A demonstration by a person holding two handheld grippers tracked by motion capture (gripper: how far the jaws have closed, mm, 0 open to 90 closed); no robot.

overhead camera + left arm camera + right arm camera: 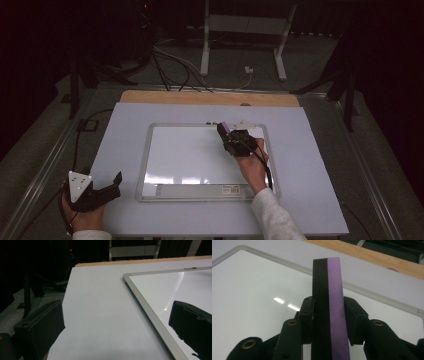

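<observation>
A whiteboard (200,155) with a silver frame lies flat on the pale table. My right gripper (227,134) hovers over its upper right part, shut on a whiteboard eraser (328,312) that has a black felt side and a purple side and stands on edge between the jaws. In the high view the eraser (223,128) sticks out toward the board's far edge. My left gripper (111,186) rests at the table's near left corner, open, with nothing between its fingers. The left gripper view shows the board's frame corner (126,278) to the right of the gap.
A wooden strip (210,97) runs along the table's far edge. Beyond it are a white stand (245,30) and cables on a dark floor. The board's marker tray (195,190) sits at its near edge.
</observation>
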